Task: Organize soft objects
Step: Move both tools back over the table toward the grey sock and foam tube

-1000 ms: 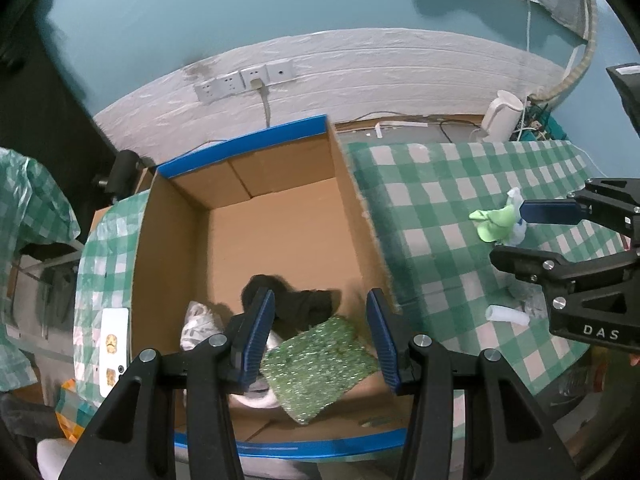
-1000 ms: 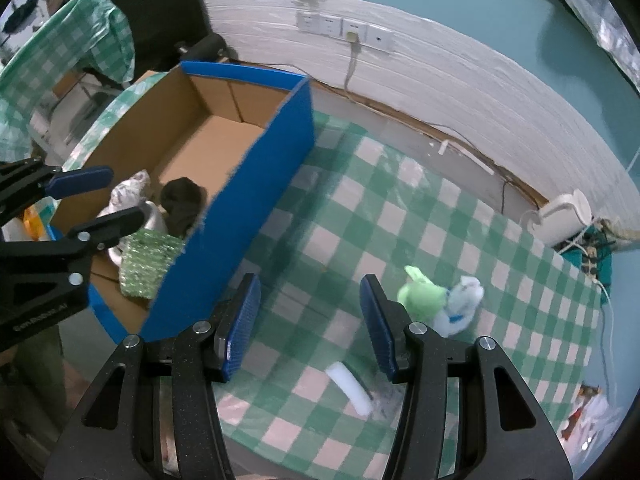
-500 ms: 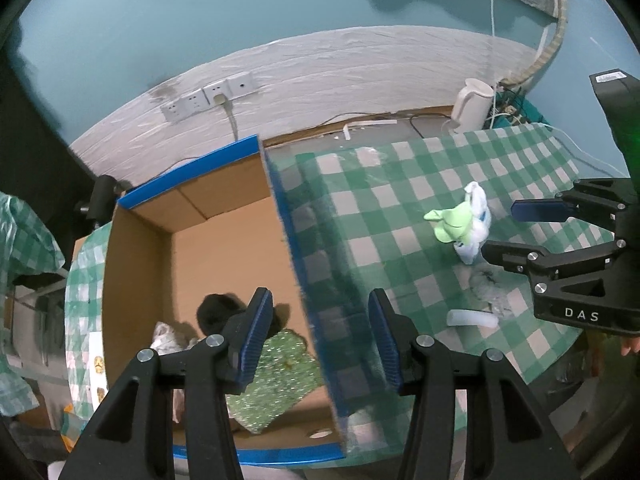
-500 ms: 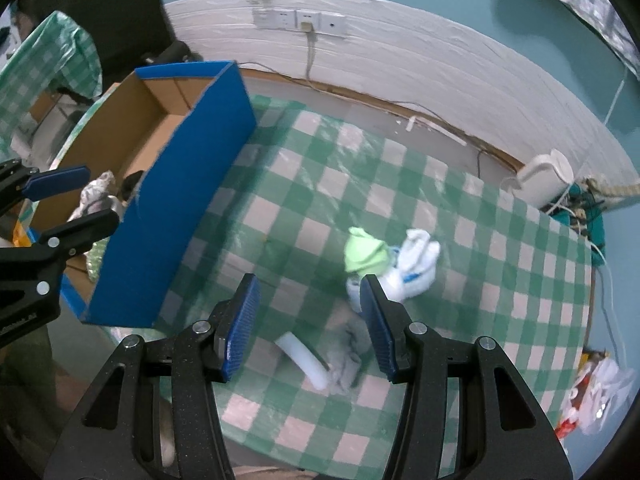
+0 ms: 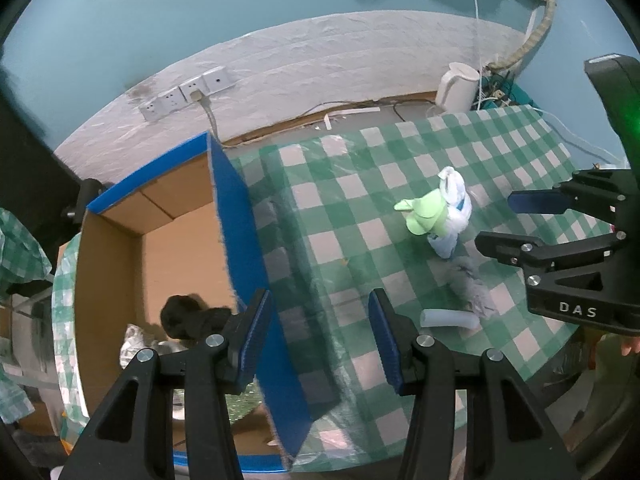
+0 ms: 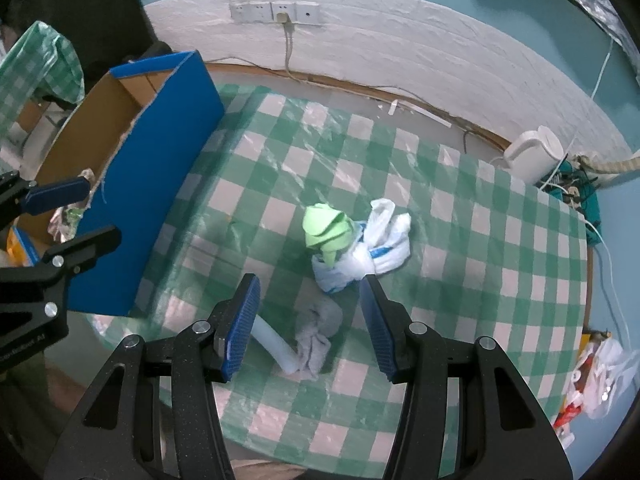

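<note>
A blue cardboard box stands at the table's left end. In it lie a black cloth and a crinkled silver bag. On the checked tablecloth lie a light green cloth on a white plastic bag, a grey sock and a white tube. My left gripper is open and empty above the box's right wall. My right gripper is open and empty just above the grey sock and tube.
A white kettle and tangled cables stand at the table's far right corner. Wall sockets sit on the white wall behind. A bag of items lies off the table's right edge.
Both grippers have moved right, away from the box. The left no longer hangs over the green sparkly item in the box; the right has come over the sock and tube.
</note>
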Tool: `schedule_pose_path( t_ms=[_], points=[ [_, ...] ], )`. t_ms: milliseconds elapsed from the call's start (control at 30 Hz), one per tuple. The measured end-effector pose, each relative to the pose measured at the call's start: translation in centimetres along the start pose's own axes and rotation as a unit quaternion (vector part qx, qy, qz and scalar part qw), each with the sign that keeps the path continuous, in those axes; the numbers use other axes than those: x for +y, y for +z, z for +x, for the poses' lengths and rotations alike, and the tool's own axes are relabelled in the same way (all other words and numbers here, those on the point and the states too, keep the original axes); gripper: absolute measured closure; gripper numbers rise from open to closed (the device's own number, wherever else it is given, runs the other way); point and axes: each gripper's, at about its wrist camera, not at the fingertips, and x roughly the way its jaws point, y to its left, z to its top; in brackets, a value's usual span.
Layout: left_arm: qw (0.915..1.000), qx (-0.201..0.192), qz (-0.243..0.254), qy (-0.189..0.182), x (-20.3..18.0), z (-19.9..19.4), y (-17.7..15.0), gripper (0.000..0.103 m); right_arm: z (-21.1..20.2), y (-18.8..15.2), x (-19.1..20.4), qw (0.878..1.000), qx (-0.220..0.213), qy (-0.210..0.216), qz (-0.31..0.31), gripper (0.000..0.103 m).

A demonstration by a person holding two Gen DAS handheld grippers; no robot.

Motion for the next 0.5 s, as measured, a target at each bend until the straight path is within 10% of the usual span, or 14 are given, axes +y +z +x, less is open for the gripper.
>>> schedule_pose_path(
  t_ms=[500],
  points=[
    [0.9992,0.022,0.033,-0.011,-3.4,2.3,-0.3,0.052,3.6,-1.9,-2.0,0.999,0.049,-0.010,0.015,0.051]
  ],
)
